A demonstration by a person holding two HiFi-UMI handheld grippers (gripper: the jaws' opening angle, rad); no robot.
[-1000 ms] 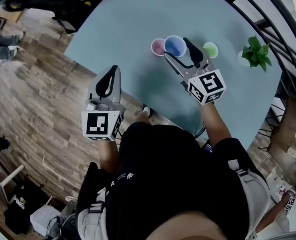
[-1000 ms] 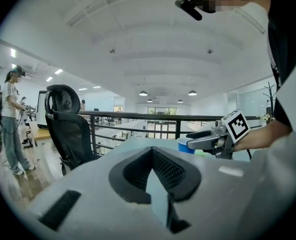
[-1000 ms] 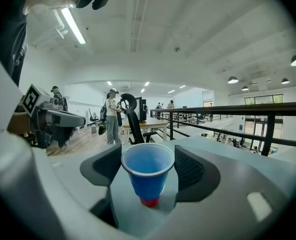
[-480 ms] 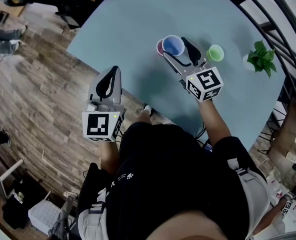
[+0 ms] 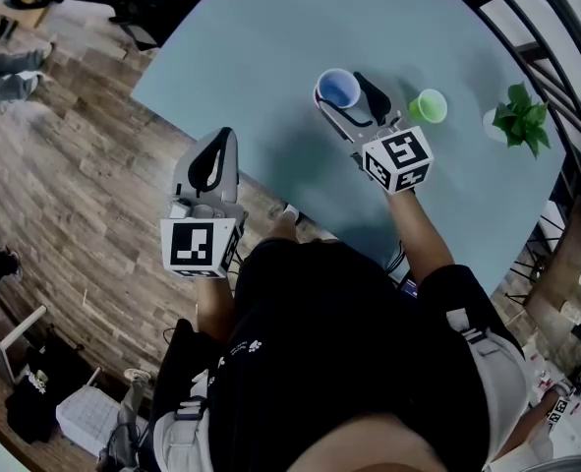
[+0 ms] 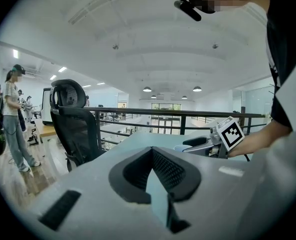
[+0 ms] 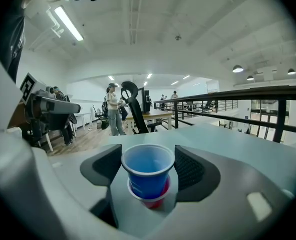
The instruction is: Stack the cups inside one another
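The blue cup (image 5: 337, 88) sits between the jaws of my right gripper (image 5: 342, 93), which is shut on its rim at the far middle of the teal table (image 5: 261, 47). In the right gripper view the blue cup (image 7: 148, 174) is nested partly into a pink cup (image 7: 157, 199) standing on the table. The head view hides the pink cup under the blue one. A green cup (image 5: 429, 105) stands alone just right of that gripper. My left gripper (image 5: 223, 138) hovers at the table's near edge, its jaws (image 6: 152, 153) shut with nothing between them.
A small potted plant (image 5: 519, 118) stands right of the green cup, near a black railing (image 5: 555, 37). A black office chair (image 6: 75, 119) is beyond the table's left side, and people stand on the wood floor (image 5: 54, 165).
The right gripper has carried the blue cup left and down. The cup stood beside the pink cup a second ago and now covers it. The left gripper has stayed put.
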